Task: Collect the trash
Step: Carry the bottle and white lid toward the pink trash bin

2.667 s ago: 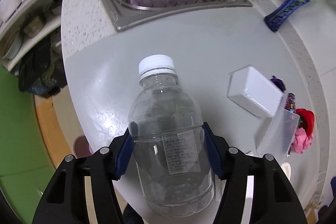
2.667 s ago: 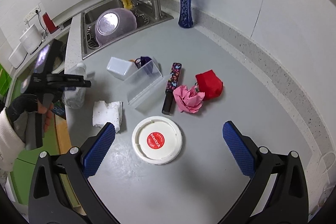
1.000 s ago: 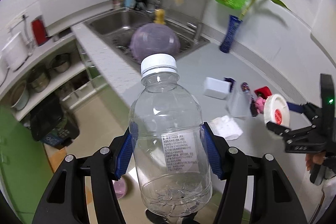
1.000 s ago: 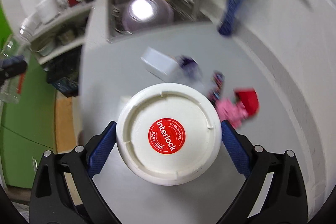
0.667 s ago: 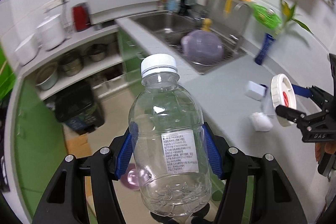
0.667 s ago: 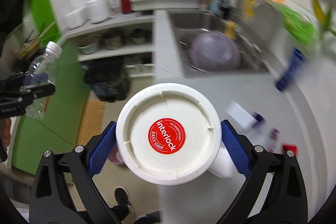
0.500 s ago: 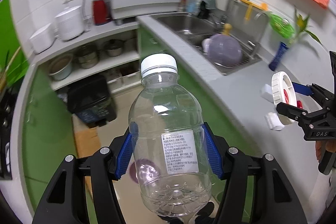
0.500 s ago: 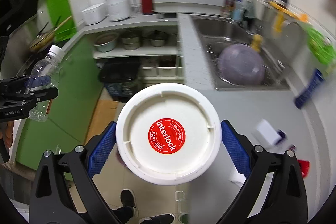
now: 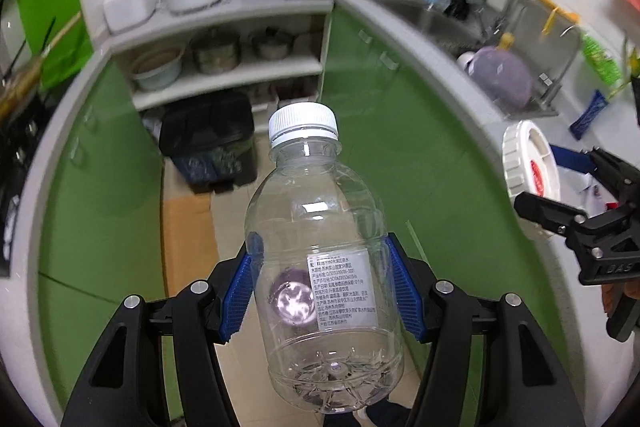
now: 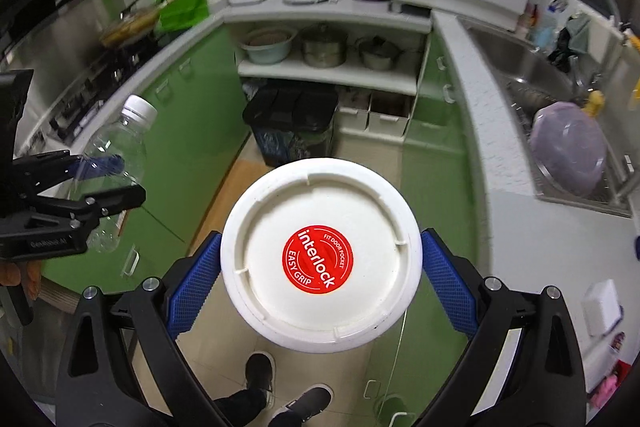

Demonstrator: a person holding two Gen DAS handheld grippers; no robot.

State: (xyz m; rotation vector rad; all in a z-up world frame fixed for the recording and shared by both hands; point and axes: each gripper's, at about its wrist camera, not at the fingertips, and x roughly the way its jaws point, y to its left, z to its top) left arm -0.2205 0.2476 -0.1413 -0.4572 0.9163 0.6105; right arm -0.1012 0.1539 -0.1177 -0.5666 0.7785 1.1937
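Both grippers have swung away from the sink-side surface, where the bottle was held low over the worktop and the white lid lay flat, and now face the open kitchen with its shelves. Left gripper (image 9: 320, 291): its blue fingers (image 9: 237, 294) are clamped on the sides of one clear plastic bottle (image 9: 320, 279), empty, white cap on, long axis pointing up and away from the fingers. Right gripper (image 10: 320, 263): its fingers (image 10: 194, 289) are clamped on the rim of one round white lid (image 10: 320, 255) with a red sticker, flat face toward the camera. One black bin (image 10: 290, 125) stands on the floor under the lowest shelf, straight ahead of both grippers and well below what they carry, well apart from both. Seen from the right wrist, the bottle hangs to the left of the bin and the lid hangs in front of it; which hand is nearer the bin cannot be told. Judged as the likely drop point, the bin calls for a forward and downward reach.
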